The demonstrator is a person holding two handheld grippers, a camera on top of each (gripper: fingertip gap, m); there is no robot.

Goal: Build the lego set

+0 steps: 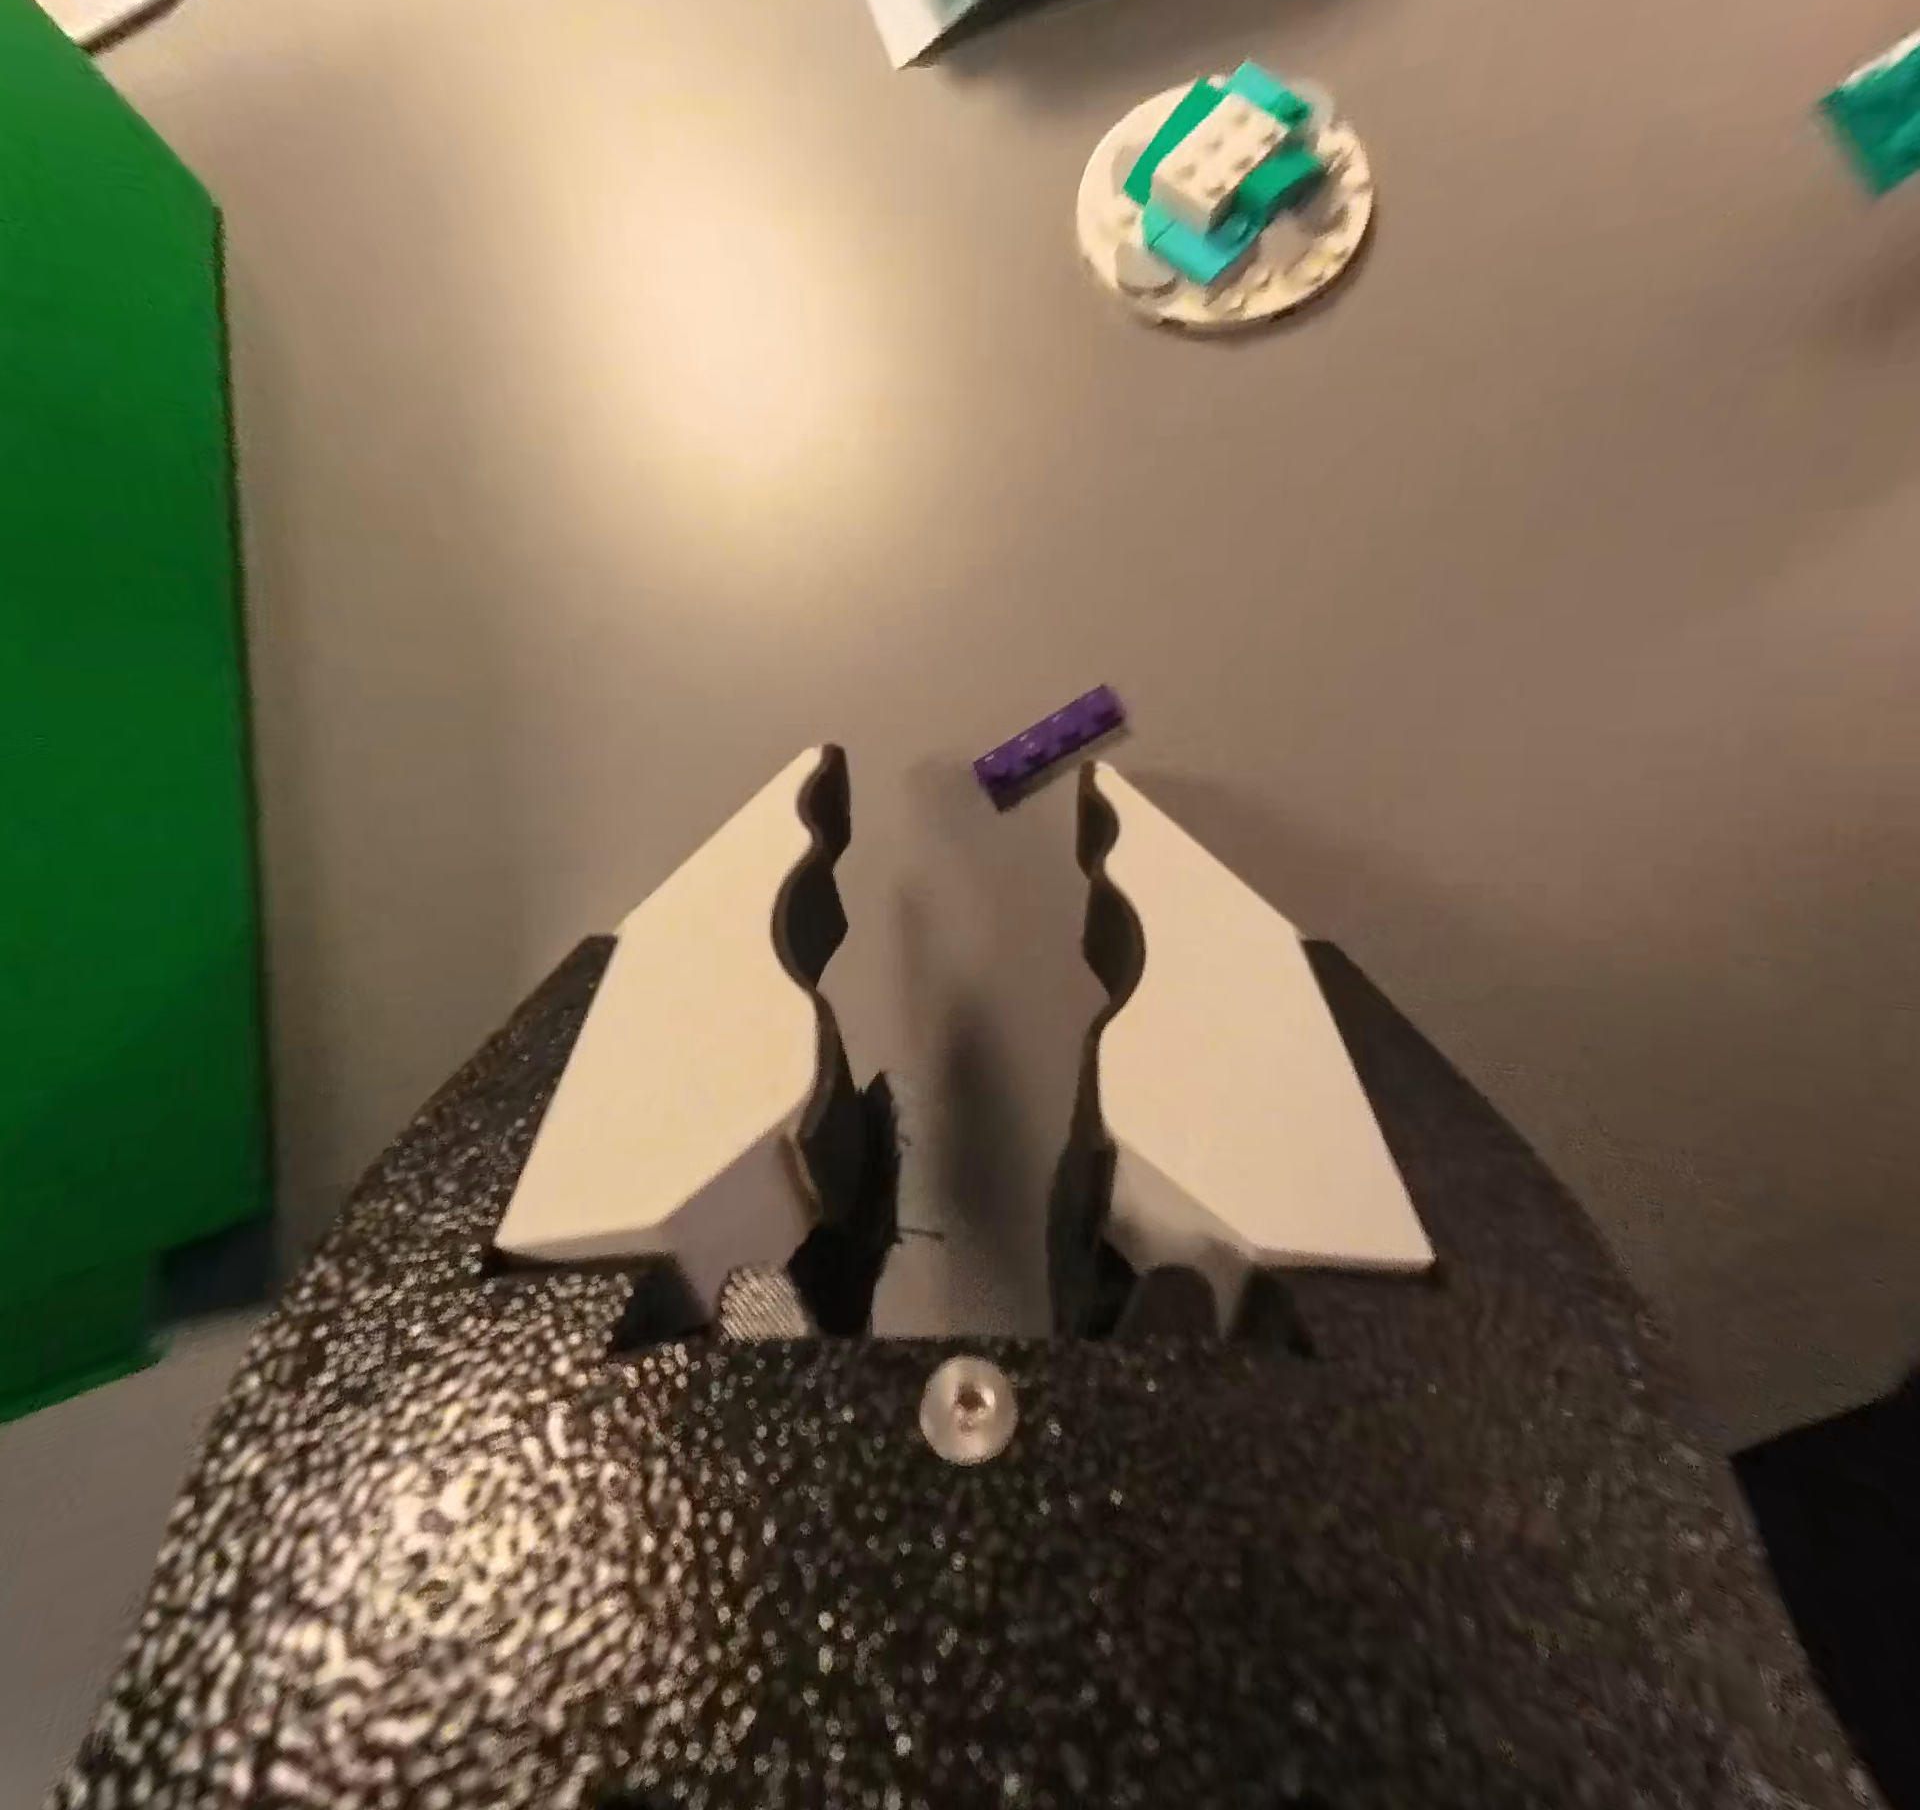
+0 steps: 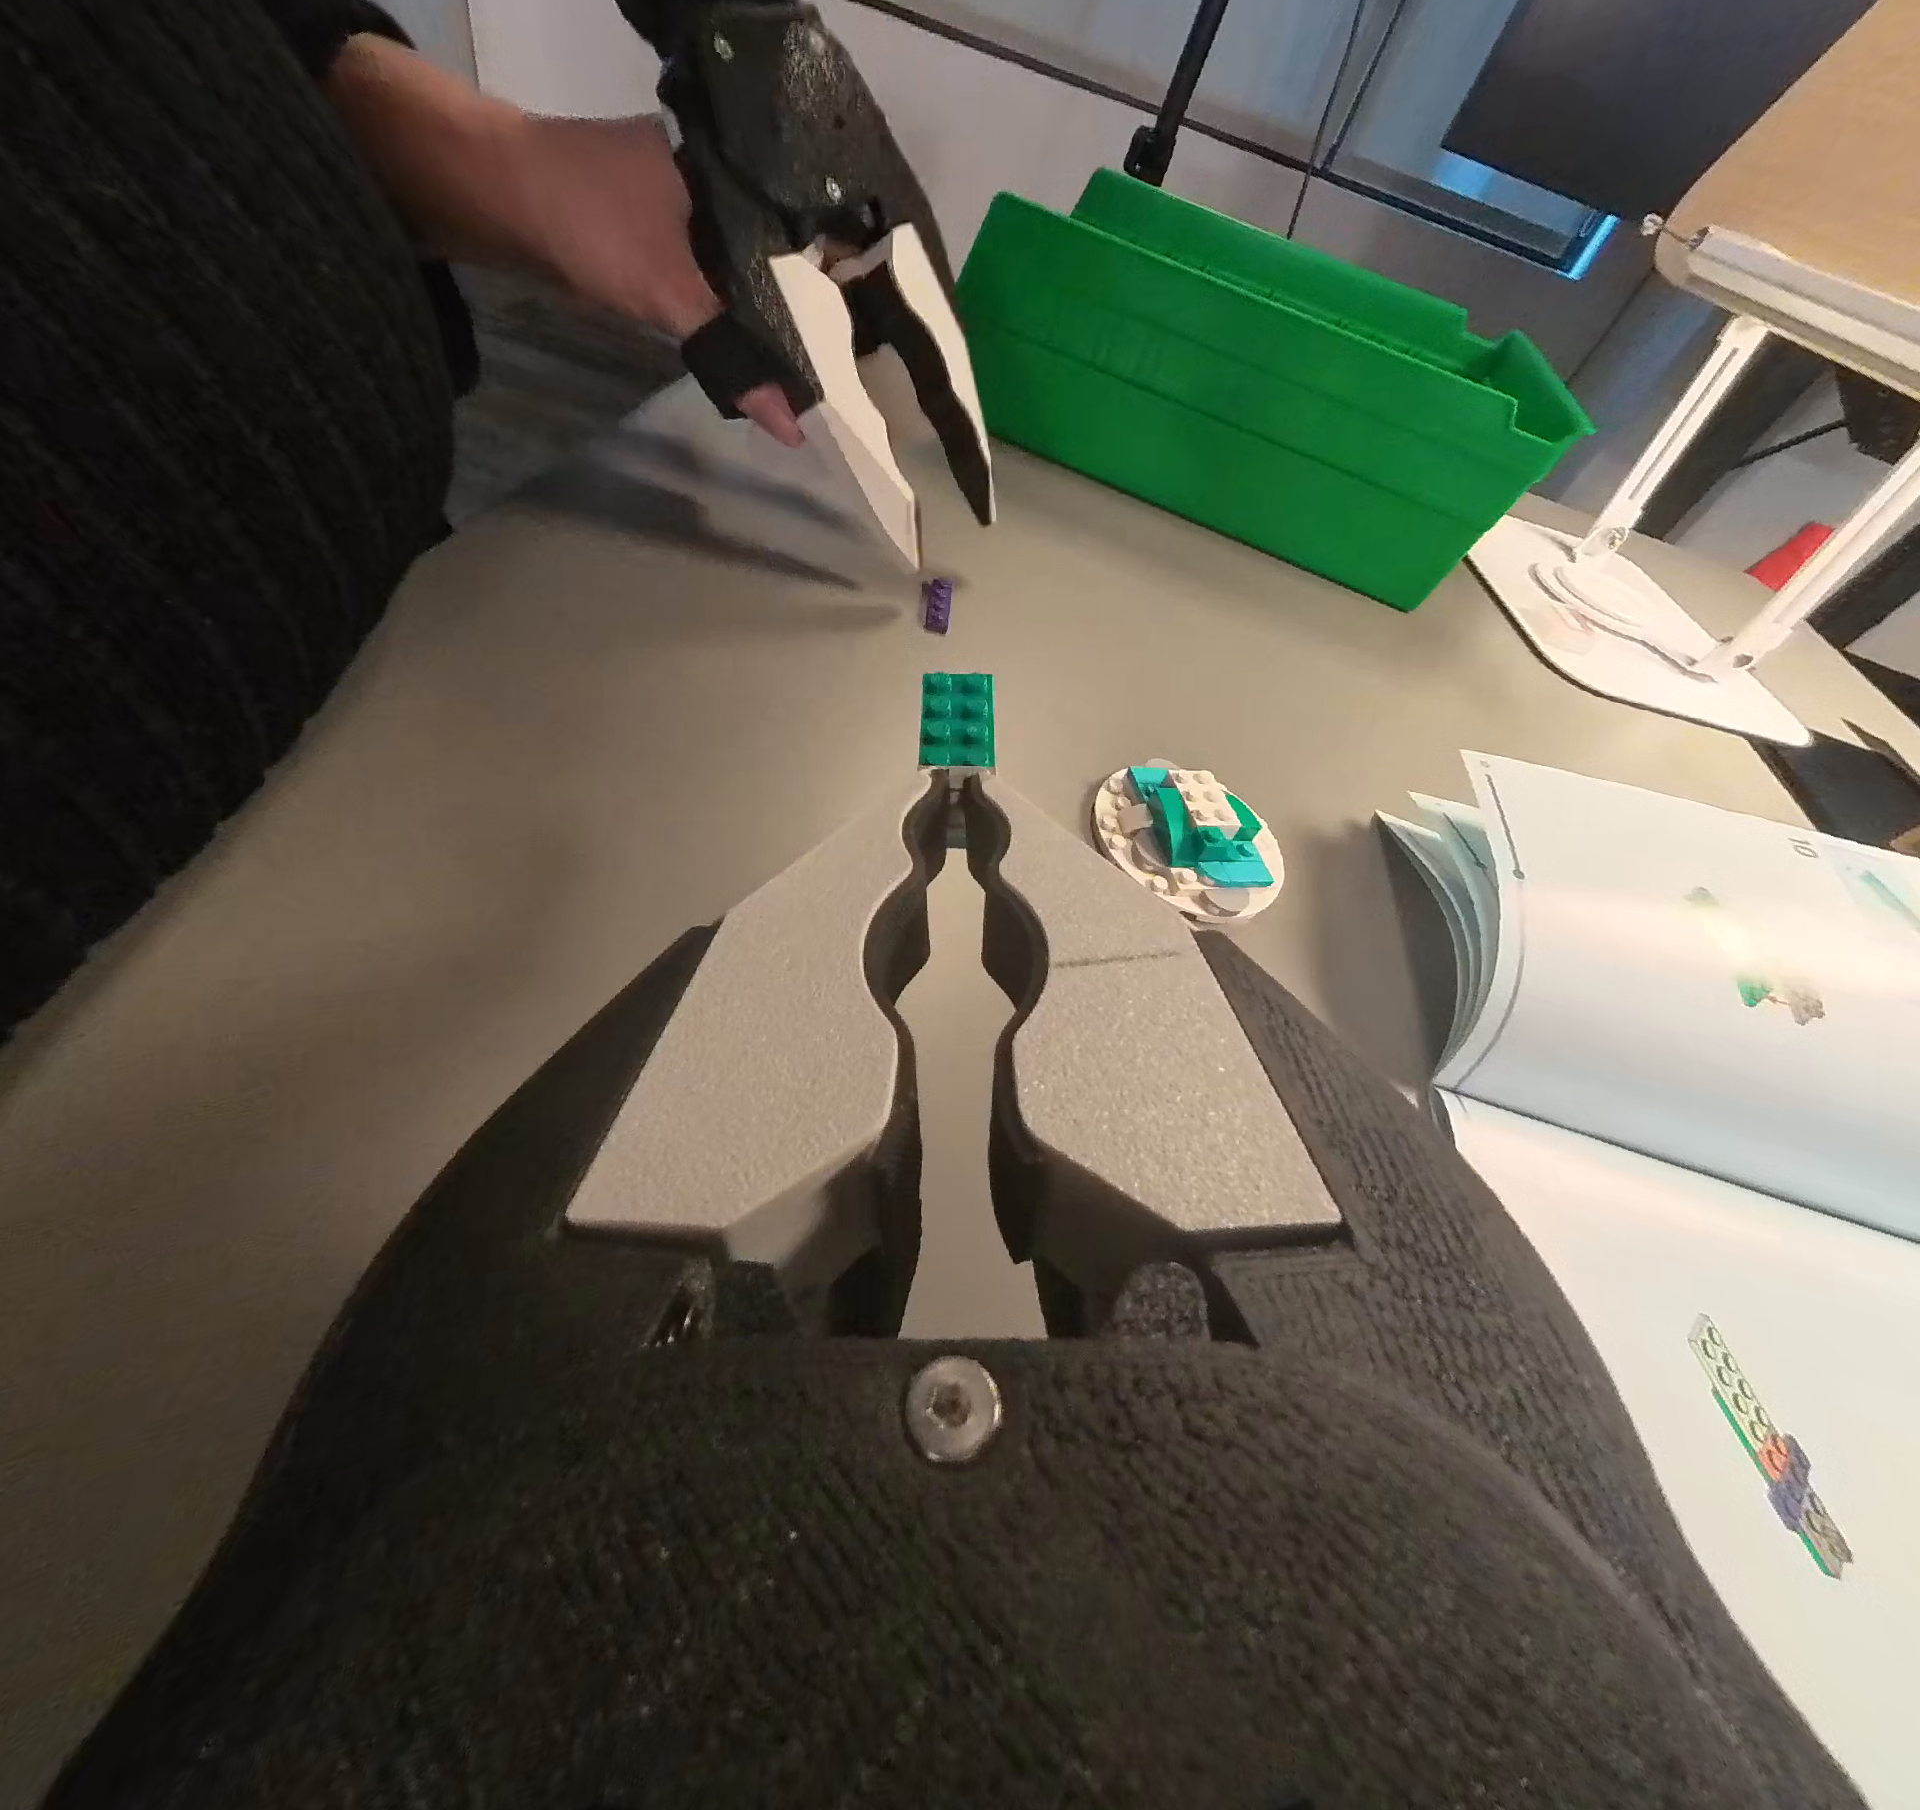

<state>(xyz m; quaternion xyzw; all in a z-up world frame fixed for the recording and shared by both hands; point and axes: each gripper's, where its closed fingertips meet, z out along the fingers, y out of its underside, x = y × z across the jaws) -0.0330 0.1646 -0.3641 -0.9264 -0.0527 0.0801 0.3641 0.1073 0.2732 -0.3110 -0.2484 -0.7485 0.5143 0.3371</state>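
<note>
While the left claw [image 2: 951, 534] hangs open over the grey surface [image 1: 623, 513], its tips sit just above a small purple plate [image 1: 1051, 761], with the green bin [image 2: 1226, 410] beyond it. The step in hand looks like picking up this loose piece; the next move would call for lowering the tips to either side of it and closing across its narrow width. The plate lies flat, studs up, its long axis running diagonally between the tips in the left wrist view. Further right, the right claw [image 2: 954, 773] is closed on the end of a teal plate [image 2: 957, 719], held above the surface and pointing away from it lengthwise. Right again sit the partial build on its round white base [image 2: 1190, 851] and the open instruction booklet [image 2: 1662, 981].
</note>
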